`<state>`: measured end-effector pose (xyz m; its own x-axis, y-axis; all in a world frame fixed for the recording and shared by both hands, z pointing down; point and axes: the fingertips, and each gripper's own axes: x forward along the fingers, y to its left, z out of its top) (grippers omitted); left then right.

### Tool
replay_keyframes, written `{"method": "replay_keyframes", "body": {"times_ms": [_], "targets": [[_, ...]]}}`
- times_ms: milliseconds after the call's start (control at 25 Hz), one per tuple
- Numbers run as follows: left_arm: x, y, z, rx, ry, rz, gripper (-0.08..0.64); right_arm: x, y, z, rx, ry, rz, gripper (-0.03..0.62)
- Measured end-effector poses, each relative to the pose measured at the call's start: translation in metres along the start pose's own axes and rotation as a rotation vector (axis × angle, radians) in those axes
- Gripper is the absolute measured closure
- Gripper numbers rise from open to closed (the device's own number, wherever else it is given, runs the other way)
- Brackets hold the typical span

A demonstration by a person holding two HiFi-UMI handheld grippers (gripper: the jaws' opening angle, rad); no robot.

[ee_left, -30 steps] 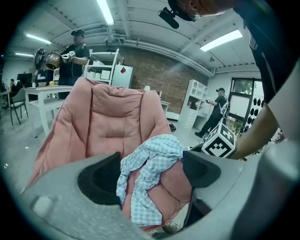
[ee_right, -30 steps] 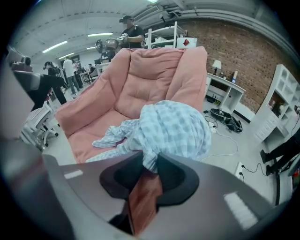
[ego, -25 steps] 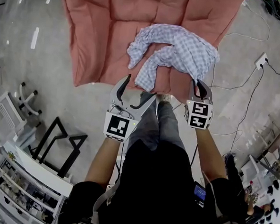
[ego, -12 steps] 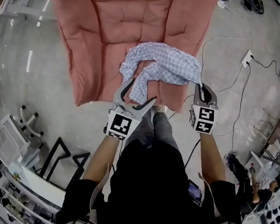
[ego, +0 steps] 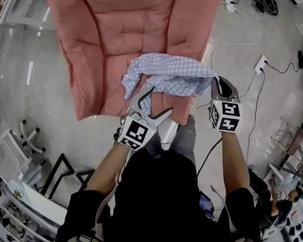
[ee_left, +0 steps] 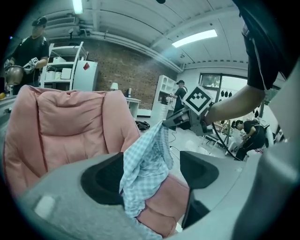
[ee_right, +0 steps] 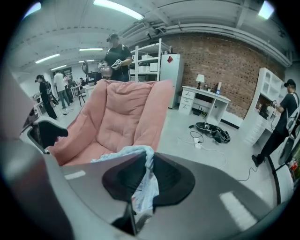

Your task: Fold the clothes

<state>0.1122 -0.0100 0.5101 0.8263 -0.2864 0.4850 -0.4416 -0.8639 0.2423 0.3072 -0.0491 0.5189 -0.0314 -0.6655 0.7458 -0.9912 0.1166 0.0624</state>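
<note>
1. Bright, even indoor light comes from the ceiling strip lights (ee_left: 194, 37) (long tubes overhead) — shadows are faint.
2. The head view shows pale glare streaks on the grey floor (ego: 30, 72) and bends strongly at its edges.
3. Both gripper views are round fisheye pictures with dark corners.
4. The left gripper (ee_left: 151, 173) and right gripper (ee_right: 143, 180) look soft near the lens — the checked cloth (ego: 169, 75) stays crisp.
</note>
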Motion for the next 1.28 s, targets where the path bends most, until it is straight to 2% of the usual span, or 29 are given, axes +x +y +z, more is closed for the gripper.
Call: {"method": "replay_keyframes", "body": {"times_ms": [240,400,560,680,840,1000,1280], "targets": [[0.057,-0.034,-0.009,-0.056,0.044,0.045,0.205,0.017,-0.024,0.011,-0.064,-0.011,0.158,0.540],[0.096,-0.066,-0.023,-0.133,0.068,0.121,0.226,0.022,-0.036,0.022,-0.106,-0.015,0.298,0.540],[0.136,-0.099,-0.037,-0.208,0.101,0.174,0.239,0.022,-0.037,0.025,-0.192,-0.010,0.416,0.540],[0.159,-0.108,-0.034,-0.286,0.084,0.222,0.255,0.018,-0.037,0.032,-0.234,-0.009,0.485,0.540],[0.183,-0.111,-0.034,-0.379,0.051,0.274,0.299,0.011,-0.038,0.035,-0.238,-0.007,0.532,0.540],[0.205,-0.109,-0.050,-0.489,0.041,0.315,0.299,0.005,-0.035,0.034,-0.191,0.003,0.570,0.540],[0.235,-0.096,-0.065,-0.659,-0.003,0.380,0.299,-0.009,-0.035,0.038,-0.167,-0.010,0.602,0.540]]}}
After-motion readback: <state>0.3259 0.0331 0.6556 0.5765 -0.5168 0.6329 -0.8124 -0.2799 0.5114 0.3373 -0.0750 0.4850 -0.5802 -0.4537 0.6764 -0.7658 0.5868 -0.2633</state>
